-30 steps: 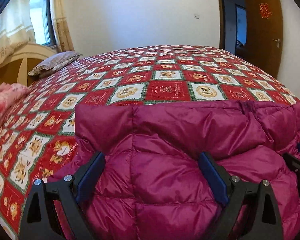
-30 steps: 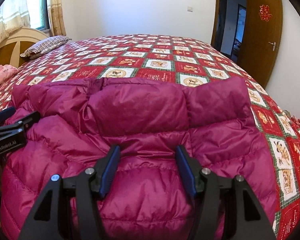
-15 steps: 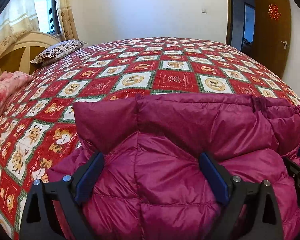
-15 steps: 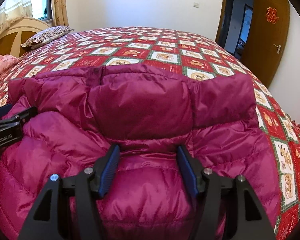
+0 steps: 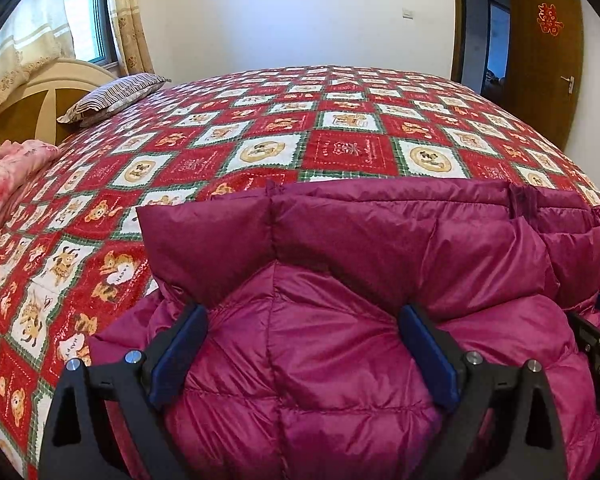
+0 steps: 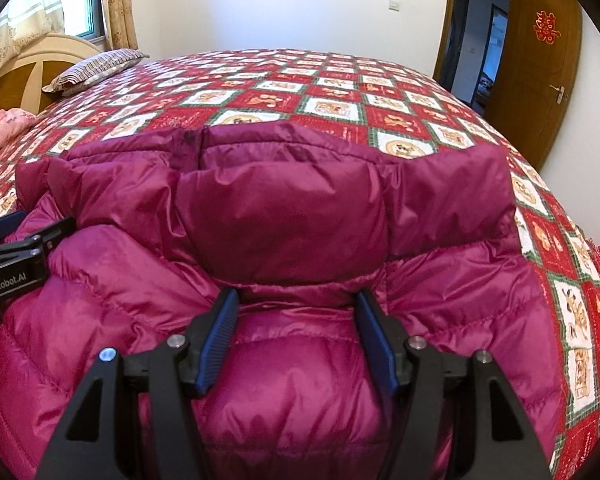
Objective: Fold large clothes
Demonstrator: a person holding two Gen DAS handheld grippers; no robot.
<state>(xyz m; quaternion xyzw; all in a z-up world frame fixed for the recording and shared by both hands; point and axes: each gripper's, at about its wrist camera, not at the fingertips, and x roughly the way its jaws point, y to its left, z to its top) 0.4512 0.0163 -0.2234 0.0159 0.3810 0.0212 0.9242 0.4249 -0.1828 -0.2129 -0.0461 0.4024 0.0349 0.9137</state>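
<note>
Magenta down jacket (image 5: 340, 280) lying on red patchwork bedspread (image 5: 340, 128), near bed edge, long axis running left-right across both grippers. Left gripper (image 5: 304, 340) bracketing puffy fold, jaws wide apart, padding bulging between; right gripper (image 6: 296, 332) doing same on other half, narrower gap. Whether either is truly pinching fabric: cannot tell. Grippers sitting side by side, equally near. Doubled-over edge lying just ahead of both, bare bedspread beyond. Judging next move as forward fold.

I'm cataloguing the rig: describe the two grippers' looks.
Both the left gripper and right gripper have matte black angular frames with triangular cutouts, silver screw heads and blue pads on the fingers. White "GenRobot.AI" lettering marks the left body. No cables visible.
</note>
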